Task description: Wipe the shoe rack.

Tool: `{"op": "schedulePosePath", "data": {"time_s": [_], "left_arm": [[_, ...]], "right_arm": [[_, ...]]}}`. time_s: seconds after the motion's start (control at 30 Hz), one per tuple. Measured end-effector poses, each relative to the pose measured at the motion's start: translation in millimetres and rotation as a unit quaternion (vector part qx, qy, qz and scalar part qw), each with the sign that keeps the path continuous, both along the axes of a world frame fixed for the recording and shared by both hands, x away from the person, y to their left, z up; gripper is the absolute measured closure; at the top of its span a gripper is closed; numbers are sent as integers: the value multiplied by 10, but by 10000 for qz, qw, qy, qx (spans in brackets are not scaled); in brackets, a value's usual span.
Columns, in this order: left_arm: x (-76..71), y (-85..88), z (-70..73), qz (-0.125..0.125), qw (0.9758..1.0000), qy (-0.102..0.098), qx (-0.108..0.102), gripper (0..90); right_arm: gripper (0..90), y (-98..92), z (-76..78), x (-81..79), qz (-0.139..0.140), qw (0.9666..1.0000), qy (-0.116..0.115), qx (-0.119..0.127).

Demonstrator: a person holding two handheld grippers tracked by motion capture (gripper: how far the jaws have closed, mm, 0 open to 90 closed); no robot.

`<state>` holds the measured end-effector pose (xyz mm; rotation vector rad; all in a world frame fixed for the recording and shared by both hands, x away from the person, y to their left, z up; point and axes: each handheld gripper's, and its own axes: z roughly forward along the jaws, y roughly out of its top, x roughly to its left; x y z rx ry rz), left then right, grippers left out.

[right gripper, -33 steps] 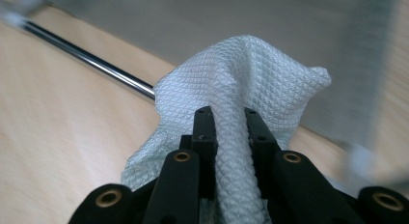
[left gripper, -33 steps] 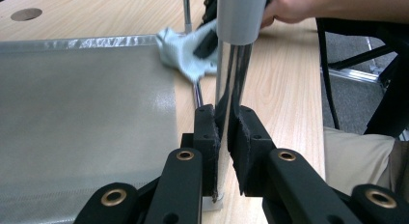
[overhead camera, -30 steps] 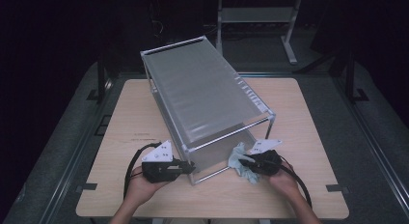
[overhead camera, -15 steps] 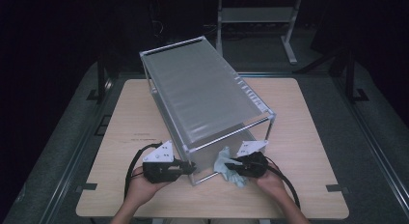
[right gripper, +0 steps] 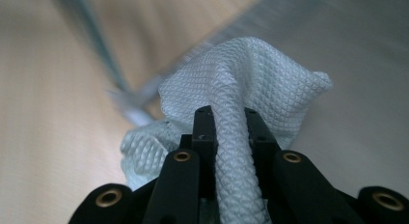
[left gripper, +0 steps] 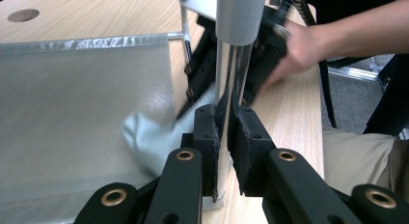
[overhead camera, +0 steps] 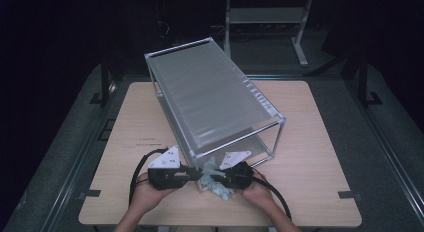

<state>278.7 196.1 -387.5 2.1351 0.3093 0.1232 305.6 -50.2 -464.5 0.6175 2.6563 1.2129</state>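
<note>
The cloth (right gripper: pixel 241 89) is clamped in the right gripper (right gripper: pixel 226 113); a rack post (left gripper: pixel 231 84) is gripped by the left gripper (left gripper: pixel 223 113)

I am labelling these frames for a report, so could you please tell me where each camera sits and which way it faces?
High view: above the person's table edge, looking forward and down at the rack; forearms and both hand-held grippers show.
Left gripper view: rides the left hand-held gripper, shut on the rack's corner post; its black jaws show.
Right gripper view: rides the right hand-held gripper, shut on the white cloth.
Shared: the cloth appears in all three views.
</note>
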Motion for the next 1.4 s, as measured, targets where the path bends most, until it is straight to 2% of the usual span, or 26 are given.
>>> {"op": "schedulePosePath", "data": {"time_s": [0.07, 0.13, 0.23, 0.27, 0.37, 0.4, 0.43, 0.53, 0.63, 0.87, 1.03, 1.13, 1.27, 1.33, 1.4], "left_arm": [[-1, -8, 2, 2, 10000, -2, 13, 808], [0, -9, 4, -3, 10000, -1, 20, 807], [-3, -1, 0, -3, 10000, 1, -1, 808], [-5, 3, 0, -2, 10000, 8, -4, 808], [-6, 10, -2, -3, 10000, 26, -21, 808], [-6, 10, -2, -3, 10000, 26, -21, 808], [-3, 9, -1, -6, 10000, 29, -17, 808], [-1, 10, -1, -14, 10000, 29, -16, 808], [-5, 10, -1, 0, 10000, 29, -13, 808], [-7, 6, 8, -22, 10000, -3, 32, 802], [-31, 27, 55, -62, 10000, -10, 68, 703], [-40, 77, 107, -111, 9999, -27, 49, 681], [-44, 153, 194, -154, 9998, -94, -6, 706], [-39, 168, 224, -140, 9998, -102, -32, 701], [-33, 205, 333, -160, 9996, -201, -107, 717]], "right_arm": [[785, -91, -7, 41, -195, 9998, -10, -16], [784, -109, -8, 46, -208, 9998, 17, 25], [785, -133, 15, 5, -152, 9998, -82, -69], [785, -186, 16, 14, -179, 9997, -142, -84], [785, -462, 18, 41, -569, 9983, -132, -32], [785, -462, 18, 41, -569, 9983, -132, -32], [784, -677, 34, 48, -804, 9967, -111, -33], [784, -786, 37, 36, -855, 9963, -60, -50], [784, -866, 56, 6, -807, 9966, 120, 121], [784, -758, 139, -57, -432, 9984, 143, 342], [784, -526, 135, -111, -48, 9985, 253, 483], [784, -350, 132, -157, 218, 9982, 247, 505], [784, -193, 150, -198, 437, 9970, 216, 596], [784, -153, 202, -216, 511, 9961, 161, 698], [785, -129, 298, -240, 572, 9953, 26, 786]]}}
